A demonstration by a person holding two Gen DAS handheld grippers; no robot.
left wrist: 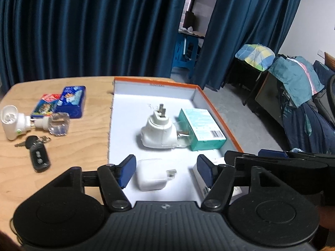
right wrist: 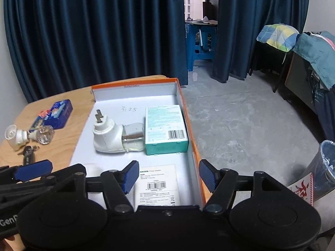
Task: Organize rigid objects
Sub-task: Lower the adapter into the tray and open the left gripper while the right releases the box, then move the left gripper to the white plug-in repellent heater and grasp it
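Curtain [left wrist: 94, 31]: dark blue, fills the upper half of both views; the gap in it shows a blue stool [right wrist: 202, 46], and only the right view shows a window above that.
Bench [left wrist: 83, 129]: light wood, lower left in both views.
Box lid [left wrist: 217, 113]: orange rim, white inside, centre of both views, lying on the bench's right side.
Bin [right wrist: 323, 167]: lined with clear plastic, lower right edge, right view only.
Left gripper [left wrist: 166, 168]: fingers spread apart, nothing pressed between them; a white charger [left wrist: 149, 176] lies in the lid between the blue pads, clear of both.
Right gripper [right wrist: 168, 175]: fingers apart, holding nothing, over a white labelled box [right wrist: 157, 186] at the lid's near end; the left view shows only a sliver of that box.
Green box [right wrist: 165, 130]: against the lid's right wall, barcode facing up.
White plug-in [right wrist: 106, 136]: centre of the lid, prongs up, its clear bottle touching the green box.
Blue tin [left wrist: 72, 101]: upper left on the bench, a smaller colourful pack [left wrist: 45, 104] beside it.
Second plug-in [left wrist: 12, 123]: left edge, on the bench, with a clear bottle [left wrist: 59, 124] beside it.
Car key [left wrist: 38, 156]: below it; sharp in the left view, partly hidden in the right.
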